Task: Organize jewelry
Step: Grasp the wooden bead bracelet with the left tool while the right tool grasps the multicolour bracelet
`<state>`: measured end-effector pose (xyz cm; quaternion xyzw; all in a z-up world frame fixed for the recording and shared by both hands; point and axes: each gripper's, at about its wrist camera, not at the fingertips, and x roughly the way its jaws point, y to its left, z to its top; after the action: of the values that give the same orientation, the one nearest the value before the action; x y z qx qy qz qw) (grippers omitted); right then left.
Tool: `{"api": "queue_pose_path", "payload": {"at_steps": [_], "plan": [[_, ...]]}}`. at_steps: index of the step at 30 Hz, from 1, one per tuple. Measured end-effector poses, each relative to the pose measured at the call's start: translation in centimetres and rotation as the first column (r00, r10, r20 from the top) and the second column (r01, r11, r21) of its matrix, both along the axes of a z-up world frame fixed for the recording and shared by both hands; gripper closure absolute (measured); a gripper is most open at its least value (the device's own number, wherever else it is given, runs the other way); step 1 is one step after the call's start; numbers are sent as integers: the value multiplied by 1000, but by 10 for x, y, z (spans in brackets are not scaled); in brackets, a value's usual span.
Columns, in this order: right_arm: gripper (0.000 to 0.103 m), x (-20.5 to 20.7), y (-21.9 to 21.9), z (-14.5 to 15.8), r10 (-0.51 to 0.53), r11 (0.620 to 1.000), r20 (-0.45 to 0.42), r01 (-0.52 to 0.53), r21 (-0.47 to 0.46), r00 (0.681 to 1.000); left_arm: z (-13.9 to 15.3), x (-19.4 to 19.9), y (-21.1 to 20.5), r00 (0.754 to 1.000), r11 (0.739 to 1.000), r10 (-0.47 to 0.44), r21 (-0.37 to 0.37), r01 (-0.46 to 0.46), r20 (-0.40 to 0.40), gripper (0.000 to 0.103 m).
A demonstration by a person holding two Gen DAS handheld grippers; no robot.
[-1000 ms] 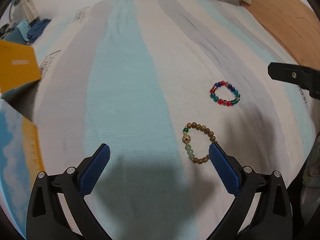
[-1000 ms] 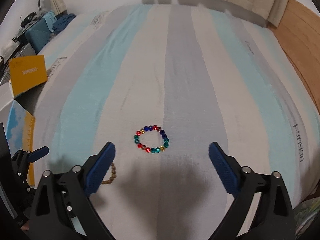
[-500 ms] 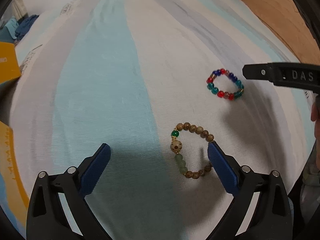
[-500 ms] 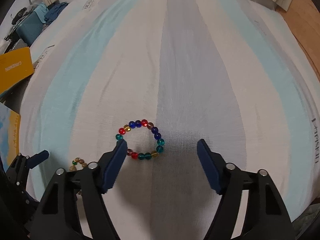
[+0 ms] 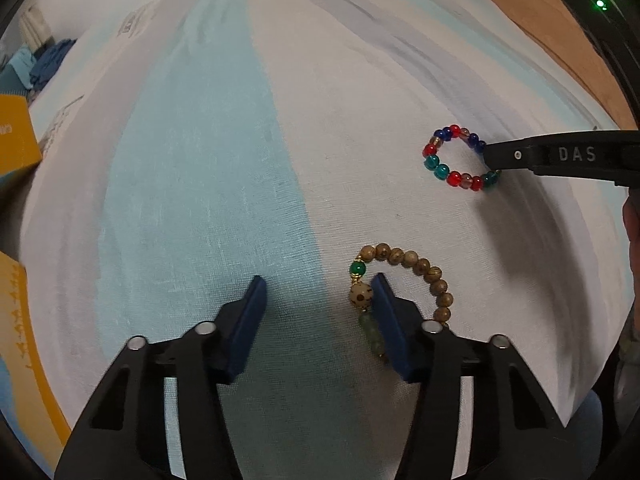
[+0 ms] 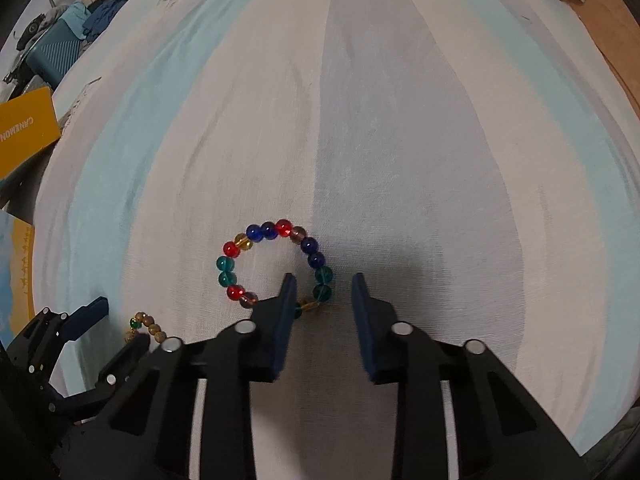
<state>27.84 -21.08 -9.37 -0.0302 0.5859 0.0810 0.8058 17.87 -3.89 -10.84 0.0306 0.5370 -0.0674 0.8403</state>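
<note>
Wooden bracelet and colored bracelet each straddled by parted fingers.

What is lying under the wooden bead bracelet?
The wooden bead bracelet lies on striped cloth. The left gripper covers its near beads; nothing below the cloth shows.

A bedroom: striped bedsheet, suitcase, wooden floor.
</note>
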Motion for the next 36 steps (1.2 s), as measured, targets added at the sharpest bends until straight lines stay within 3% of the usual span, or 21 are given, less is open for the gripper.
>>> {"api": "queue_pose_path", "payload": {"at_steps": [10, 15, 19, 36], "plan": [[83, 7, 1, -9, -17, 1000, -30, 18, 25, 999, 3, -1, -3, 999, 1000, -27, -4, 27, -25, 92], [83, 11, -1, -14, -25, 999, -52, 27, 36, 998, 3, 1, 0, 998, 1000, -30, -8, 30, -47, 93], [94, 13, -4, -15, -42, 997, -69, 46, 56, 997, 7, -1, 4, 998, 999, -34, -17, 33, -54, 93], [94, -7, -6, 25, -60, 992, 5, 59, 112, 998, 53, -2, 6, 1000, 999, 2, -42, -3, -25, 93]]}}
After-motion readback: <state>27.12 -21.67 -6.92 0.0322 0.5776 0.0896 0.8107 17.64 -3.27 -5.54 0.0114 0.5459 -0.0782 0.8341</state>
